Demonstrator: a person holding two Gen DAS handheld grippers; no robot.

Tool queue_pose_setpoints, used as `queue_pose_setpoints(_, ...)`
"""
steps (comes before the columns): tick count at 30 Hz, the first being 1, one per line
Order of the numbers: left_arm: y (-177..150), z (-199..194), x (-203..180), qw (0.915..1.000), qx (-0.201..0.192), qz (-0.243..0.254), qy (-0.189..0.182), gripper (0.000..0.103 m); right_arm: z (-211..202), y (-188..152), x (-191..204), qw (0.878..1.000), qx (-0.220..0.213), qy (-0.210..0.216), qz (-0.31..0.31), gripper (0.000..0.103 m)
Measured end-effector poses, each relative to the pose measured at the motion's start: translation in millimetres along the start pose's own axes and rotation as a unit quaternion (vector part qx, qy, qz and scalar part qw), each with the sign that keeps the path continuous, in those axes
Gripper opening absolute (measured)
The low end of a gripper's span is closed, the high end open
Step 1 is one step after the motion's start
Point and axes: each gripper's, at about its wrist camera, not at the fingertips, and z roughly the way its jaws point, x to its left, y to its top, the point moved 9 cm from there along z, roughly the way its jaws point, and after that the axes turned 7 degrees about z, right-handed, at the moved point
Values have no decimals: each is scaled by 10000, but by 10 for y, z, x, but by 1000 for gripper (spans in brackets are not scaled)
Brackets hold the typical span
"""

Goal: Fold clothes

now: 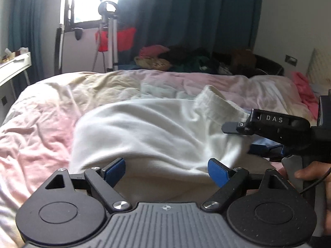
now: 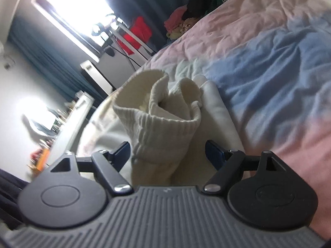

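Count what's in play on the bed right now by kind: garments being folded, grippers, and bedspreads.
White garment: 1
Grippers: 2, left gripper and right gripper, both with fingers apart
Pastel bedspread: 1
Total: 4

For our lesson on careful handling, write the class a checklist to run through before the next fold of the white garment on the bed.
1. Left gripper open around the white sweatshirt: ok.
2. Right gripper open, ribbed cuff between its fingers: ok.
3. Either gripper gripping fabric: not ok, both open.
4. Garment lying flat: not ok, bunched.
5. Duvet smooth beneath: not ok, wrinkled.
6. Grippers clear of each other: cannot tell.
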Motion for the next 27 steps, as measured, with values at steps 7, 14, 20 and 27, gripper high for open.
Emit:
queue_pose_setpoints(7,20,-79,308,9980,-30,-596,-203,88,-163,83,167,9956,-522,-217,-753,49)
queue_pose_setpoints(14,37,-149,442,9955,-148,-850,-395,88,-455,235,337,9863,-1205,-205,-1108,40)
queue_pose_setpoints(20,-17,-85,597,9942,-58,-1042,-250,88,-383,137,-343,9929,-626,-997,198,45)
queue_pose_setpoints(27,-120,7,917,9837,284,-1738,-364,89,-402,79,-589,9883,-173,-467,1442,77)
